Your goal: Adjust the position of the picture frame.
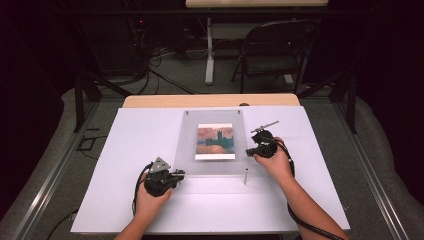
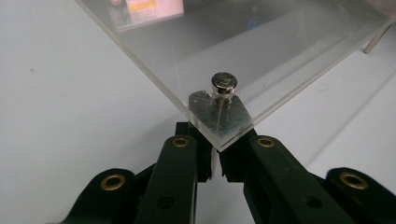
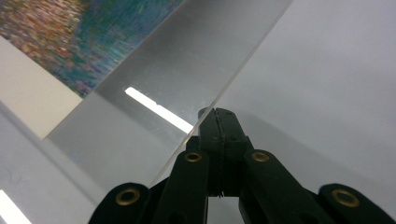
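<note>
Clear acrylic sheet [image 1: 212,142], square and see-through, lies flat in the middle of the high view on the white tabletop [image 1: 125,150], with a small painted print of a building against an orange and blue sky [image 1: 215,141] under it. I see my left claw [image 1: 176,176] at the sheet's lower left corner in that frame, and my right claw [image 1: 250,151] at the sheet's right edge, about halfway up the picture.

In the left gripper view the sheet's corner [image 2: 219,126] points down toward the bottom centre of the frame and sits right at the tips of my left claw [image 2: 215,161]. Its jaws are drawn close, a thin gap between them, and the corner lies over that gap; I cannot tell whether they are pinching it. A short silver metal standoff with a round cap [image 2: 223,86] stands upright through the corner, just above the tips.

In the right gripper view my right claw [image 3: 215,122] has its jaws pressed together, nothing between them, tips just beside the sheet's slanting edge [image 3: 224,88]. The print [image 3: 84,37] fills the upper left of that frame.

A second thin metal post [image 1: 245,176] stands near the sheet's lower right corner in the high view.
</note>
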